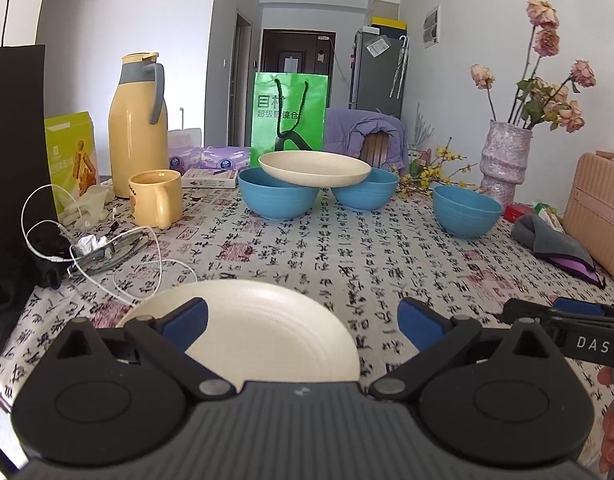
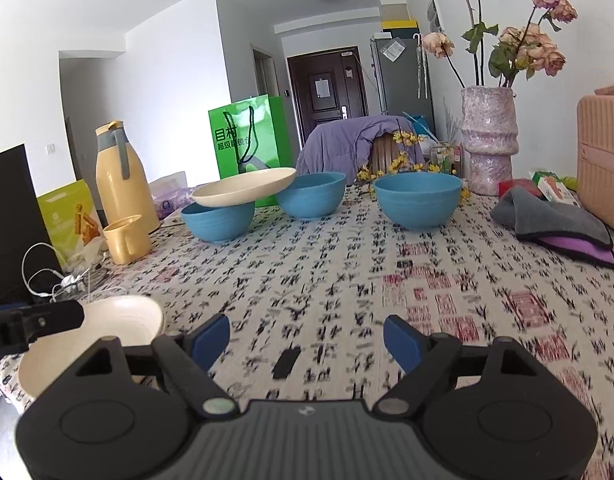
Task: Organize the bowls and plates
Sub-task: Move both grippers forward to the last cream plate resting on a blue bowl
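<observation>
Plates and bowls look like light, stiff, smooth plastic, best pinched at the rim; left gripper (image 1: 303, 322) gapes wide over the near cream plate (image 1: 267, 328), right gripper (image 2: 307, 338) spread above bare tablecloth (image 2: 347, 264), while another plate (image 1: 315, 168) bridges two blue bowls (image 1: 279, 196) beyond

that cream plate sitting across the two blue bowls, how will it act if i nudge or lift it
The cream plate bridges two blue bowls on their rims only, already tilted, so a nudge would probably slide or tip it off. It looks stiff and light. Its smooth surface may slip between gripper pads.
</observation>
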Available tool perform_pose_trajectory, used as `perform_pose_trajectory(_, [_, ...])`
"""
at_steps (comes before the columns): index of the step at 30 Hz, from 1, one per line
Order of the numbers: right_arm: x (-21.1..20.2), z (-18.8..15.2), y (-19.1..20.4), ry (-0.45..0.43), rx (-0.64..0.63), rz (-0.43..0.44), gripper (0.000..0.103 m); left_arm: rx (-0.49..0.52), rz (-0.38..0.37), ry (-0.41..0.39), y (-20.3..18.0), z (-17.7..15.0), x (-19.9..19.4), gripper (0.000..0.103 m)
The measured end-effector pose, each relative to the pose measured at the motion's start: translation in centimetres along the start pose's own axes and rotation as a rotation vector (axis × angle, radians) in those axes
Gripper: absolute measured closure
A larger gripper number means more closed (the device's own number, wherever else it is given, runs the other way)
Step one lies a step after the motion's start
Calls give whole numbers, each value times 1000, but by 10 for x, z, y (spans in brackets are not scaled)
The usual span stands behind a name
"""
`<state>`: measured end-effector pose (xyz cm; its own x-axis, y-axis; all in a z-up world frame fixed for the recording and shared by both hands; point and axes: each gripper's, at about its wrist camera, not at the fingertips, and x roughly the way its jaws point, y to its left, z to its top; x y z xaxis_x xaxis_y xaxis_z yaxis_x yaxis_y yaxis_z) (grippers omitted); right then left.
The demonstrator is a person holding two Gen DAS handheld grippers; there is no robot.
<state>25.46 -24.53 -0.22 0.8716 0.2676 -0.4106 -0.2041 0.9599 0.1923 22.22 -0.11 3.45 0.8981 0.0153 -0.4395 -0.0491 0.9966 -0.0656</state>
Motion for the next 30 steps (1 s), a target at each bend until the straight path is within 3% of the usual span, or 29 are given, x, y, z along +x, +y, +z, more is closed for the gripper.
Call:
perform_pose_trajectory(8, [44,43,-2,-32,-47,-18,19,-3,10,-3,17,44,45,0])
perform_pose_trajectory(13, [75,74,-8,-53,-62,-11,19,6,-23,17,27,72,80,0])
perform_pose_trajectory(26, [180,146,-11,-38,-10,86,19,38,-43,5,49,142,193,1])
perform_pose_trajectory(30, [216,157,-6,-35,30,123,19,30,-41,5,53,154,231,7])
